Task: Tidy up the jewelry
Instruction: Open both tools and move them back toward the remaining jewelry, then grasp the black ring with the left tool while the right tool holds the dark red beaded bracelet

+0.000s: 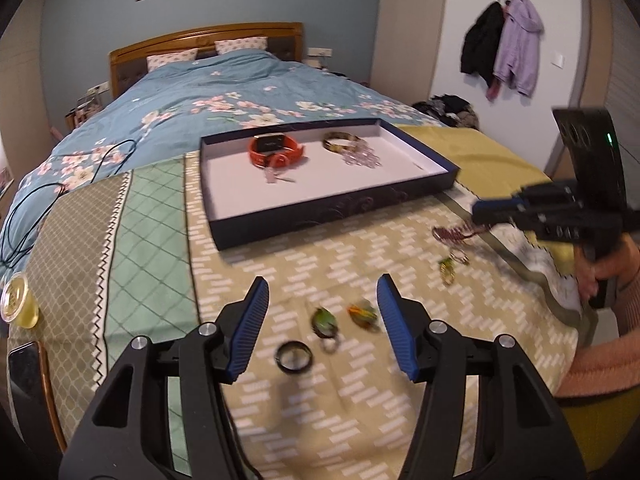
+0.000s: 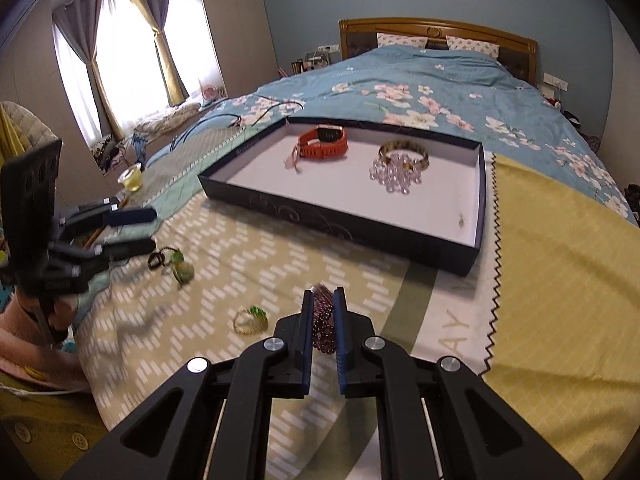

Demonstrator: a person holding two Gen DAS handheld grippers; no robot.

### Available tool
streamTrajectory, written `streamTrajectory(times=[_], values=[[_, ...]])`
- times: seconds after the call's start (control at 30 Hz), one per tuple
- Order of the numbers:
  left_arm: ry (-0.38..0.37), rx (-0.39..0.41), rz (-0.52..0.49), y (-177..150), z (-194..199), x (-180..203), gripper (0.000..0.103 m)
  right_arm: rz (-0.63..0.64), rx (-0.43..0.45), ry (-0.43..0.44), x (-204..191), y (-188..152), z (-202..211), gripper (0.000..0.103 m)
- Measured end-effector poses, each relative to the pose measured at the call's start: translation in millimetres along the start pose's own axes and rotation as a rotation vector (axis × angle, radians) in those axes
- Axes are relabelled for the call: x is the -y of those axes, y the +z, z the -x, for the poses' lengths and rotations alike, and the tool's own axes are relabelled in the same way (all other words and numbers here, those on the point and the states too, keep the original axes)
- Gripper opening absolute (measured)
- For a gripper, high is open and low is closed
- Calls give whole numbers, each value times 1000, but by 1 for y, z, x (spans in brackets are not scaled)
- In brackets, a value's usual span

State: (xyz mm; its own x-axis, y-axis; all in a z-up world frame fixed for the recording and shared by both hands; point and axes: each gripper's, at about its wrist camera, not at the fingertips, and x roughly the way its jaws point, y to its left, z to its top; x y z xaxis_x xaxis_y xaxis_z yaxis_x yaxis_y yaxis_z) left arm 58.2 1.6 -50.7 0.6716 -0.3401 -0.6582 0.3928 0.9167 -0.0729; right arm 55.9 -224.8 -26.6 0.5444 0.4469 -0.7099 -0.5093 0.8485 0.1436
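My right gripper is shut on a dark red bead bracelet, which it grips low over the patterned cloth; the left wrist view shows the same bracelet at that gripper's tip. My left gripper is open above a green pendant, an orange-green pendant and a black ring, touching none of them. A gold ring with a green stone lies loose. The dark tray holds an orange watch, a leopard bangle and a crystal bracelet.
A cup of yellow liquid and a phone sit at the cloth's left edge. A black cable lies on the flowered duvet. A yellow cloth covers the bed right of the tray. A person's hand holds the right gripper.
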Motion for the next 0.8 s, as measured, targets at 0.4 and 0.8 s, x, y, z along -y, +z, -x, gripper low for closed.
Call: streamTrajectory(times=[0.4, 0.8], values=[[-24, -32, -19, -8, -7, 7, 51, -19, 57, 21, -2, 10, 8, 8], [4, -83, -5, -11, -16, -2, 42, -36, 81, 28, 1, 12, 12, 8]])
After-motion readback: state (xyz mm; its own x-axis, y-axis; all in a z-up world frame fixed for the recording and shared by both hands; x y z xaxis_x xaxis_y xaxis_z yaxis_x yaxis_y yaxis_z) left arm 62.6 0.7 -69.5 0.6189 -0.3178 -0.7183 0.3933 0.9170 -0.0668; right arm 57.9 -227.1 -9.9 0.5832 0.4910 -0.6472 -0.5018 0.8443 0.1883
